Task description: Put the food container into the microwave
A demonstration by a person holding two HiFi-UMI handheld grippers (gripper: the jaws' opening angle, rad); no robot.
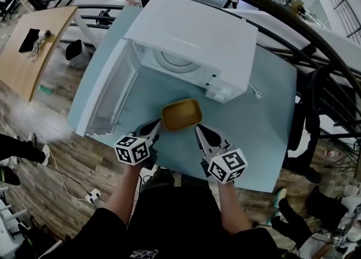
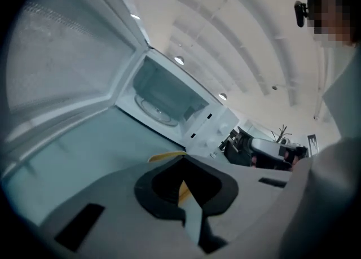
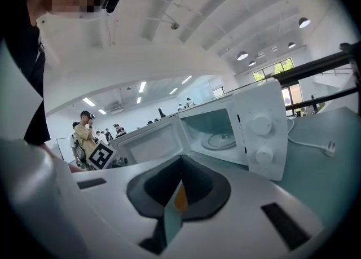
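Blue-green table [image 1: 265, 139] held a white microwave [image 1: 197, 38] by its back edge, with the door [image 1: 110, 91] swung wide open. The yellow food container [image 1: 181, 114] was just in front of it, toward the table's front edge. The left gripper [image 1: 156, 126] had its fingers pinching the container's left rim. The right gripper [image 1: 198, 132] had its fingers pinching the right rim.

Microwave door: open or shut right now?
Open. The microwave door is swung out to the left, exposing the cavity and its glass turntable; the food container is outside, in front.
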